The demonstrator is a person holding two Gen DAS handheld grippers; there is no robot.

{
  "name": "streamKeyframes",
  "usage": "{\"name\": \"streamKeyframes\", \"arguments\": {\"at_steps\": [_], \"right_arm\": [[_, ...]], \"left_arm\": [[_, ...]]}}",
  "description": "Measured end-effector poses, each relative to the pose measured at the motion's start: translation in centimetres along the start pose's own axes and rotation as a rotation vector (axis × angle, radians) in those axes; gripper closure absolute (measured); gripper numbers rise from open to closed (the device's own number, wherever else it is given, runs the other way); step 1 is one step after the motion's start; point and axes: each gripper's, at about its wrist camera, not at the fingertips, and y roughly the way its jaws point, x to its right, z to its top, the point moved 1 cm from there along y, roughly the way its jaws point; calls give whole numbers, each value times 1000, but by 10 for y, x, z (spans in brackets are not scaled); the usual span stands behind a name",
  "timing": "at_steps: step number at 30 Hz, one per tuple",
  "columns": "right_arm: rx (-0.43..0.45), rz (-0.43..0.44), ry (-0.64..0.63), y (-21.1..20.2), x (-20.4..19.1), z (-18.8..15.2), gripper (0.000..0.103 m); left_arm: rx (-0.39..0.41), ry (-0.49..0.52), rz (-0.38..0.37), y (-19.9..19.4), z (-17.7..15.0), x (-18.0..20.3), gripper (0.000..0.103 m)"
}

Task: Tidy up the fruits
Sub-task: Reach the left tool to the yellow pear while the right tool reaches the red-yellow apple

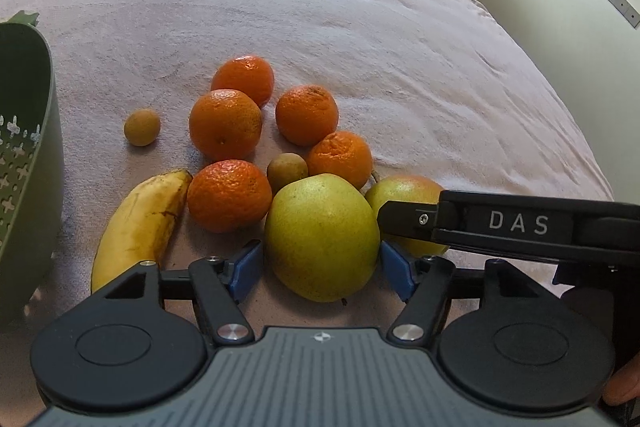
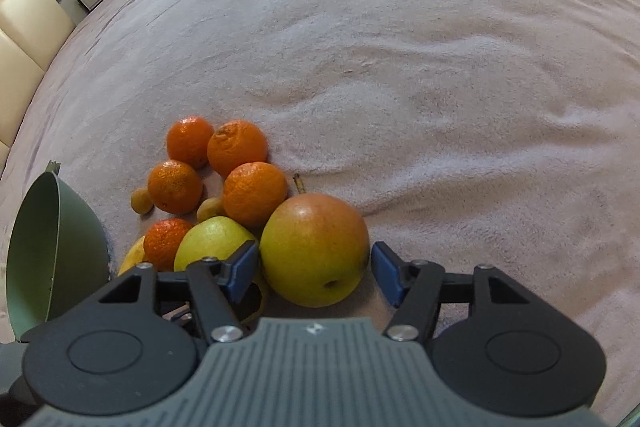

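My left gripper [image 1: 322, 269] straddles the green pear [image 1: 322, 237], pads at its sides — firm grip unclear. My right gripper [image 2: 314, 273] is wide open around the reddish pear [image 2: 314, 249], right pad clear. Mandarins [image 1: 225, 125] beyond — green colander [image 1: 30, 163] left.
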Motion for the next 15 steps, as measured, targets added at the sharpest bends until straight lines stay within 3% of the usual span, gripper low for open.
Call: {"name": "streamKeyframes", "arguments": {"at_steps": [7,15], "right_arm": [[2,10,42,5,6,1,41],[16,22,55,0,7,-1,43]], "left_arm": [[21,15,26,6,2,5,22],[33,15,0,4,-1,1,27]]}}
